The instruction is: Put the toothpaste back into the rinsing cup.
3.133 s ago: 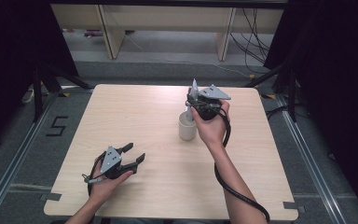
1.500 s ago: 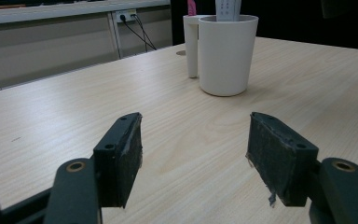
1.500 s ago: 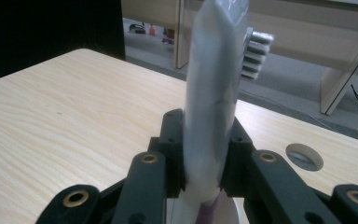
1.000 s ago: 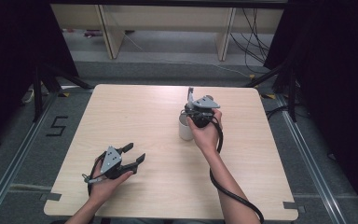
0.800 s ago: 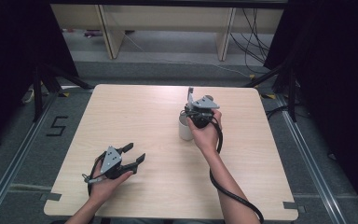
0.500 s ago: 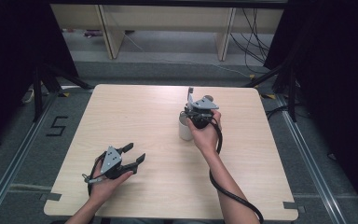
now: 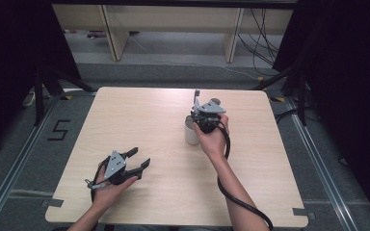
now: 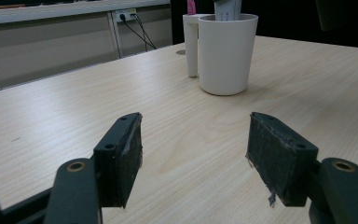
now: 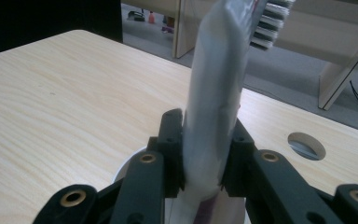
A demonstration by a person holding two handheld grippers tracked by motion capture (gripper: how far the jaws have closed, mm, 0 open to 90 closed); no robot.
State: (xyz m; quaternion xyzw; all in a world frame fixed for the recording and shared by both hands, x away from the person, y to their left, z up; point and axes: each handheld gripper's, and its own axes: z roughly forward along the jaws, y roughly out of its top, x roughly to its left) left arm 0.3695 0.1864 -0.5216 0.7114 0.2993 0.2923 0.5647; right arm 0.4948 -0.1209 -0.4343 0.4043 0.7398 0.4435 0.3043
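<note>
The tube (image 9: pixel 216 116) is standing in the cup (image 7: pixel 191 133) on the desk (image 7: pixel 139 125), the right gripper (image 9: pixel 205 158) clamping it; releasing likely comes next. The left gripper (image 8: pixel 193 154) is resting apart, fingers (image 8: pixel 121 156) wide.

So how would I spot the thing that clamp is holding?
Start at the pale wooden table and find the white plastic cup right of its centre. Rising from it, between the right gripper pads, is a packaged grey toothbrush, bristles up.

A grey toothbrush (image 9: pixel 214 116), bristles up, stands upright in the white cup (image 8: pixel 226 53), apparently packaged.
</note>
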